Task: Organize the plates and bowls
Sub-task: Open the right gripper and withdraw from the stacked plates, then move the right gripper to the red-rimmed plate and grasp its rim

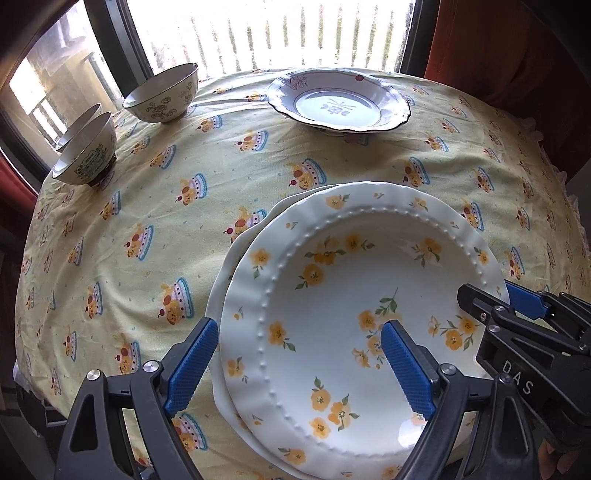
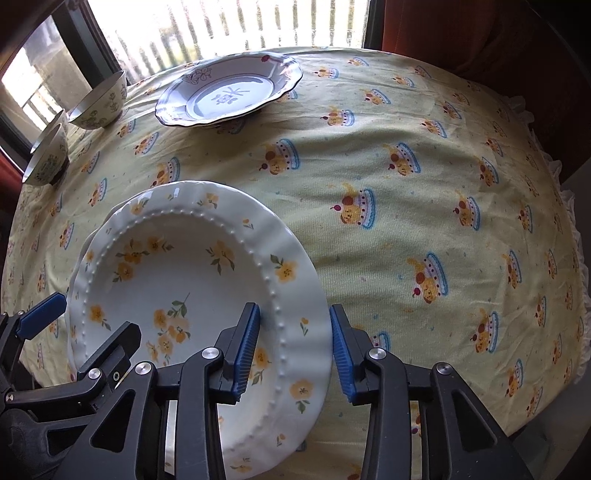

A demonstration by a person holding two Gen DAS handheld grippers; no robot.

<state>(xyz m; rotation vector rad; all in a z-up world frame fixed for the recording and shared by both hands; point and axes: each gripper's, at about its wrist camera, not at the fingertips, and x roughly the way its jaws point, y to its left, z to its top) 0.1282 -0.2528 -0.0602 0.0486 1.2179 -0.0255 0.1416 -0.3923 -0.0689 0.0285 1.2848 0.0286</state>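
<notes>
A white plate with yellow flowers [image 1: 347, 317] lies on top of a second white plate [image 1: 236, 251] near the table's front; it also shows in the right wrist view [image 2: 177, 273]. My left gripper [image 1: 299, 363] is open, its fingers astride the plate's left rim. My right gripper [image 2: 295, 350] is open, its fingers astride the plate's right rim. A blue-patterned deep plate [image 1: 338, 101] sits at the back, also in the right wrist view [image 2: 229, 92]. Three floral bowls stand at the back left: one [image 1: 166, 94] apart, two [image 1: 86, 151] close together.
The round table wears a yellow printed cloth [image 1: 155, 221] with a frilled edge at the right [image 2: 569, 221]. A bright window with dark frames [image 1: 258, 33] lies behind the table. Bare cloth spreads right of the plates [image 2: 424, 203].
</notes>
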